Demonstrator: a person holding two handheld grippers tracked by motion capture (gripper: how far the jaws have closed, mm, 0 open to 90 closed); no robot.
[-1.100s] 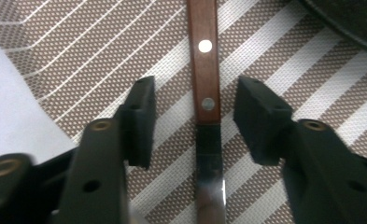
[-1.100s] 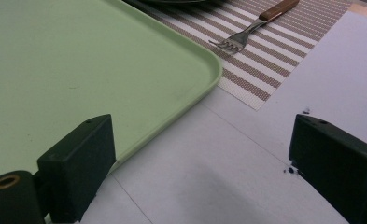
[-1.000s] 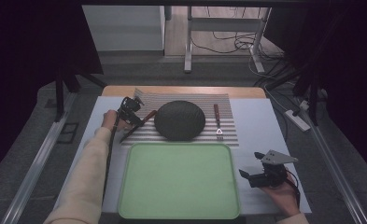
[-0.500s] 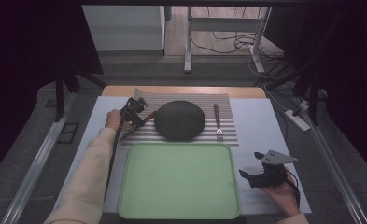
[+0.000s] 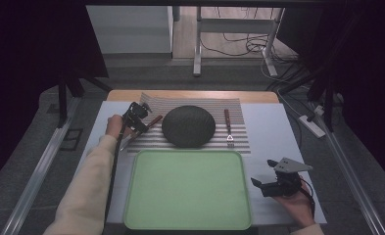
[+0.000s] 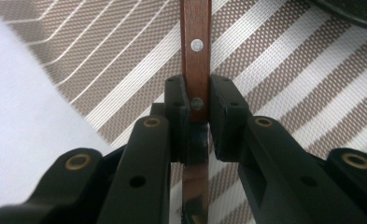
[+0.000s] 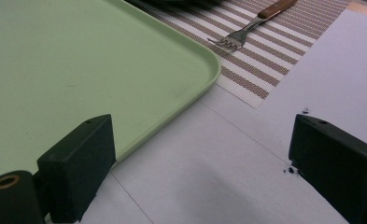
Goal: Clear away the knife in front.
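A knife with a brown wooden handle (image 6: pixel 196 56) lies slantwise on the striped placemat (image 5: pixel 239 142), left of a dark round plate (image 5: pixel 188 126). My left gripper (image 5: pixel 141 123) points down at it. Its jaws have just been closing and now press on both sides of the handle (image 5: pixel 153 120) close to the blade, so the left gripper (image 6: pixel 196 109) is shut on the knife. My right gripper (image 5: pixel 262 172) rests at the table's near right, beside the green tray (image 5: pixel 187 188). In its own view the right gripper (image 7: pixel 204 154) stands wide open over bare white tabletop.
A fork (image 5: pixel 228 127) with a wooden handle lies on the placemat right of the plate; the fork (image 7: pixel 246 30) points toward the green tray's (image 7: pixel 78 70) corner. Table legs and cables stand beyond the far edge.
The left hand has shifted slightly at the knife handle, settling lower on it. The right hand and gripper have stayed where they were.
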